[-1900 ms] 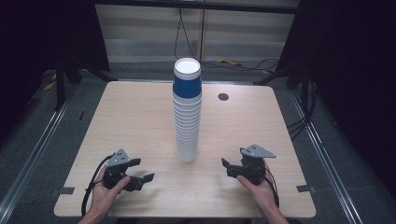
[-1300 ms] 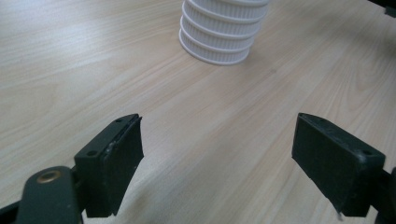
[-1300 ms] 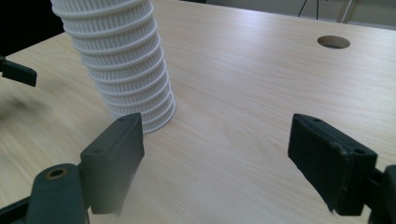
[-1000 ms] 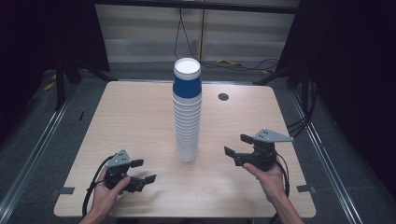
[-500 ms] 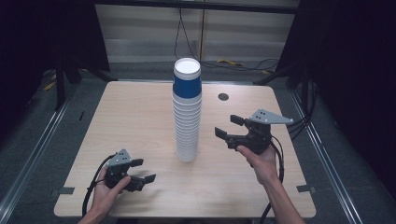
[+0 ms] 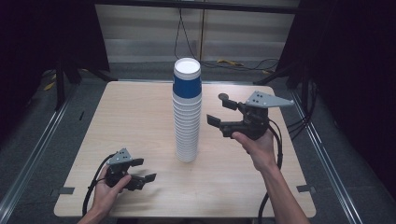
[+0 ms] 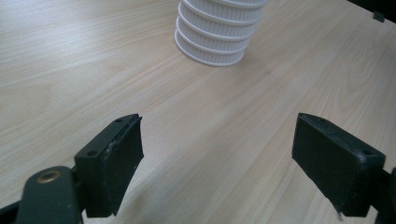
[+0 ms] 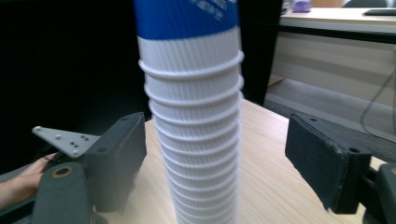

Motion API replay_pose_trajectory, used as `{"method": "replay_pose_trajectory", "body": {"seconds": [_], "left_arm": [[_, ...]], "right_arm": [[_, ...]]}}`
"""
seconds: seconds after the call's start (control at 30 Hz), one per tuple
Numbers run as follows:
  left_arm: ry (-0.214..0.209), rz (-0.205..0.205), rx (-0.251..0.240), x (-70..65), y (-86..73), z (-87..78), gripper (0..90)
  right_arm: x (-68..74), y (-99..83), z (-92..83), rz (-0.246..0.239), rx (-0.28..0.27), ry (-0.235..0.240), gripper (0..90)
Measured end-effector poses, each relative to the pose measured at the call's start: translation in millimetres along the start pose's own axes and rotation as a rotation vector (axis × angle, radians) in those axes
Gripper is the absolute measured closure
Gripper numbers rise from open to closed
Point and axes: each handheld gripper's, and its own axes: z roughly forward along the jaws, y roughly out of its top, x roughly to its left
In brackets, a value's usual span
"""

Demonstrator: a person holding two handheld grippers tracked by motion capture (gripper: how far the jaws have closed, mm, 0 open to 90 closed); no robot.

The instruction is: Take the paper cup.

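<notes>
The cup stack (image 6: pixel 187 109) stands mid-table; the right gripper (image 6: pixel 220 110), jaws wide and just opening further with nothing between them, should approach level at the blue top cup (image 6: pixel 187 79), while the left gripper (image 6: pixel 144 170) waits wide by the near edge

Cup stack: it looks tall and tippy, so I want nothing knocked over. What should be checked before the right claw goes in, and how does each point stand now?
1. Cup stack upright on the table: ok.
2. Right claw open, nothing between its jaws, which have just been opening: ok.
3. Right claw apart from the stack, beside its upper half in the high view: ok.
4. Stack lined up between the right claw's jaws in the right gripper view: ok.
5. Left claw open, low near the table's front edge, away from the stack's base: ok.
6. How tightly the blue top cup is nested: cannot tell.
</notes>
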Motion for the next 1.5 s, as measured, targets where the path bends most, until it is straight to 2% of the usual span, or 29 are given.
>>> {"method": "replay_pose_trajectory", "body": {"seconds": [0.07, 0.13, 0.37, 0.47, 0.63, 1.0, 1.1, 1.23, 1.5], "left_arm": [[-0.002, -0.003, 0.006, 0.0, -0.3, 0.4, 16.2], [-0.003, -0.001, 0.004, -0.1, -0.3, 0.6, 16.3], [0.019, 0.005, -0.011, 2.2, 1.0, 0.6, 16.3], [0.016, 0.003, -0.005, 1.5, 0.1, 0.5, 16.3], [0.017, 0.0, -0.004, 2.0, 0.2, 1.7, 16.3], [0.014, 0.004, -0.001, 1.9, 0.1, 2.7, 16.4], [0.015, 0.006, 0.002, 1.8, -0.1, 3.0, 16.4], [0.011, 0.006, 0.003, 1.7, -0.2, 3.1, 16.4], [0.007, 0.004, 0.005, 1.3, -0.3, 4.1, 16.4]], "right_arm": [[2.1, 7.6, 6.2, -0.002, 0.012, 0.035, 19.5], [3.5, 12.3, 9.5, -0.009, 0.006, 0.047, 19.1], [5.5, 29.4, 17.4, -0.015, -0.006, 0.062, 17.8], [9.3, 37.4, 22.3, -0.024, 0.003, 0.075, 14.4], [8.7, 49.0, 28.0, -0.034, 0.027, 0.101, 14.1], [4.7, 68.8, 38.5, -0.06, 0.051, 0.101, 14.2], [4.3, 73.7, 43.0, -0.068, 0.066, 0.08, 14.1], [5.4, 80.0, 50.1, -0.079, 0.096, 0.1, 14.2], [5.8, 93.1, 57.3, -0.089, 0.107, 0.109, 14.6]]}}
